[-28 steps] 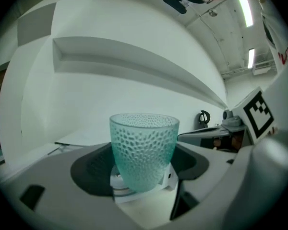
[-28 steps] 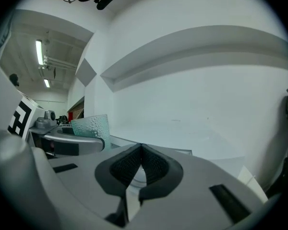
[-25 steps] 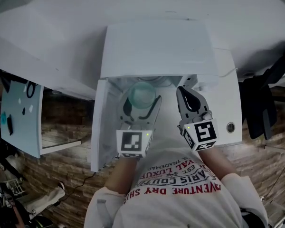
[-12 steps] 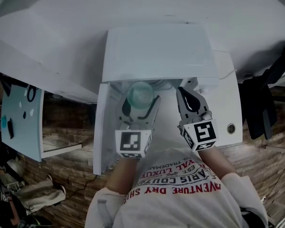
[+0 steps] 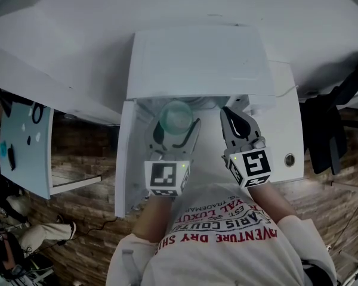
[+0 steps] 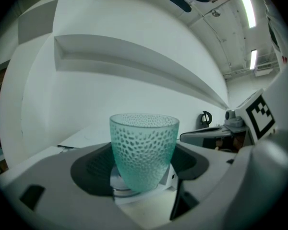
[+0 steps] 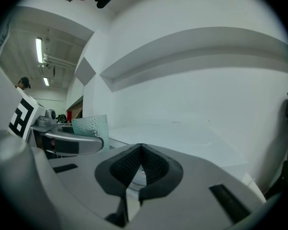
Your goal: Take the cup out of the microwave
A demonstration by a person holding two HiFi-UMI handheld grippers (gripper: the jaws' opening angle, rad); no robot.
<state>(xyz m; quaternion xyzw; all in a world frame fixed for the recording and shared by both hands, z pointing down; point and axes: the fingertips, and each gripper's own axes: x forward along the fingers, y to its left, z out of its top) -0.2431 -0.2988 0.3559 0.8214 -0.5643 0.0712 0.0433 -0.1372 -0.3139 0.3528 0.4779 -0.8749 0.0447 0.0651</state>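
Observation:
A teal, dimpled glass cup stands upright between the jaws of my left gripper, whose dark pads press on both of its sides. In the head view the cup is at the open front of the white microwave, just under its top edge. My right gripper hangs beside it on the right, apart from the cup. Its pads meet with nothing between them. The right gripper view shows the cup off to the left, behind a left gripper finger.
The microwave's door swings out on the left. A white counter runs to the right of the microwave, and a white wall with a ledge rises behind. A pale blue panel stands at far left.

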